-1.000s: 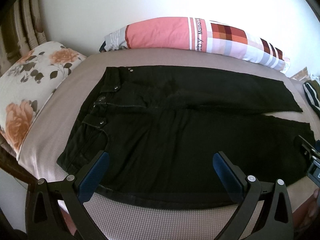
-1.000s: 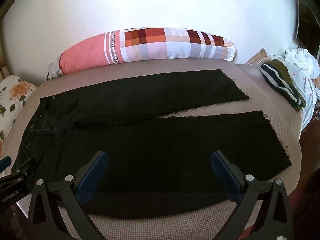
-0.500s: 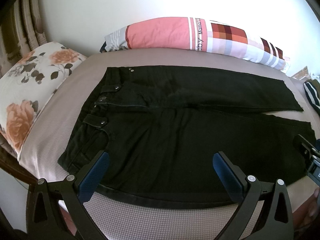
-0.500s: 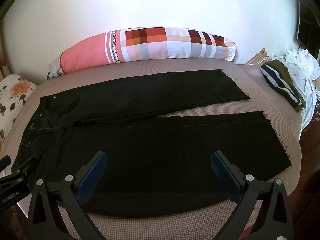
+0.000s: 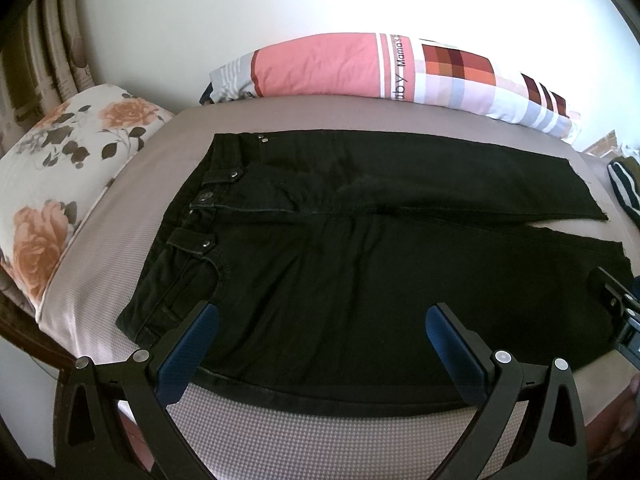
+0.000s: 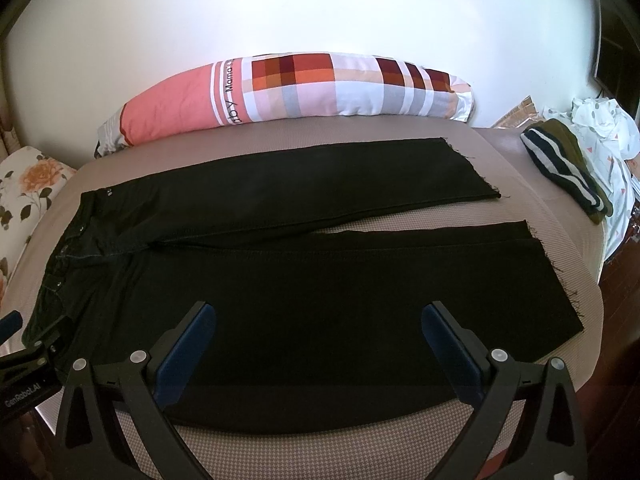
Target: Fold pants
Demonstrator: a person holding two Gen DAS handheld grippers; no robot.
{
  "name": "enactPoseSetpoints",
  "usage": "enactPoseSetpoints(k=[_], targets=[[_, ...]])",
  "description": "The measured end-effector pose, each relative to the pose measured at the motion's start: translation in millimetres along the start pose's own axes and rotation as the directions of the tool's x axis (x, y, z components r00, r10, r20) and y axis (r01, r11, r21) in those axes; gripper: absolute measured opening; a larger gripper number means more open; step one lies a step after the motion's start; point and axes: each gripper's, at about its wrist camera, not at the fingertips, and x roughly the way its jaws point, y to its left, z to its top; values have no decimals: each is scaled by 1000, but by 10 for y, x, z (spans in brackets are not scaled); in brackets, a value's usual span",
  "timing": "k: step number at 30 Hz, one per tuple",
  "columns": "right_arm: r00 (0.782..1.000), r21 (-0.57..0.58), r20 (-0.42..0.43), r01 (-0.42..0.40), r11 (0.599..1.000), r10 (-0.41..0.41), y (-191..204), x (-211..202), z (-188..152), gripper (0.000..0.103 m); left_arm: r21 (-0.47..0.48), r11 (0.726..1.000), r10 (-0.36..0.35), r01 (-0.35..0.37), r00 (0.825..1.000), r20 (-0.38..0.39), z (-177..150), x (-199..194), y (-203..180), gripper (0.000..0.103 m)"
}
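Observation:
Black pants (image 5: 360,264) lie flat on the bed, waistband to the left, both legs stretched to the right with frayed hems (image 6: 560,280). My left gripper (image 5: 320,320) is open and empty, hovering above the near hip and thigh of the pants. My right gripper (image 6: 318,320) is open and empty, hovering above the middle of the near leg (image 6: 320,300). The far leg (image 6: 320,192) lies spread apart from the near one. Each gripper shows at the edge of the other's view: right (image 5: 616,308), left (image 6: 24,356).
The bed (image 5: 320,440) has a taupe textured cover. A long pink and checked bolster (image 6: 300,88) lies along the back wall. A floral pillow (image 5: 60,184) sits at the left. Striped dark clothing (image 6: 564,168) and white cloth (image 6: 600,128) lie at the right end.
Both grippers have drawn back or risen very slightly; the pants sit a little higher in both views. The jaws stay open and the pants have not moved.

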Motion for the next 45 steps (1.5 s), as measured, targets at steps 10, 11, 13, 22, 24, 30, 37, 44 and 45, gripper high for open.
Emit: enactPoseSetpoints(k=[10,11,13,22,24,30,37,44,45], targets=[[1000,0,-1,0,1000,0,1,-3,6,102,-1,1000,0,0,1000,1,-9,-2,-2,103],[1000,0,-1,1,1000,-1,0,-3,8,102,-1,1000,1,-1,1000,1,-4,0,-7,103],[1000,-1,0,1,1000,-1,19,-1,-2,102,0,1000,-1,1,1000,-2,-5,0,-12,103],[1000,10,-10,-13,1000,13,29,5,-34,102,-1,1000,-3,2,1000,-4,-18,7,-6,103],[1000,16,-16,-14,1000,15,35,11,-50,102,0,1000,-3,3,1000,-10,-32,28,-3,103],[1000,31,-24,-18,999,19,37,24,-52,102,-5,1000,-4,4,1000,-26,-1,92,19,103],[999,62,-25,-20,998,22,13,46,-2,102,-12,1000,-13,13,999,-36,134,128,61,103],[997,25,31,-67,997,66,22,24,127,102,-39,998,-50,48,998,-34,394,203,284,103],[995,22,41,-91,996,90,25,15,158,102,-44,998,-55,53,998,-32,453,221,328,103]])
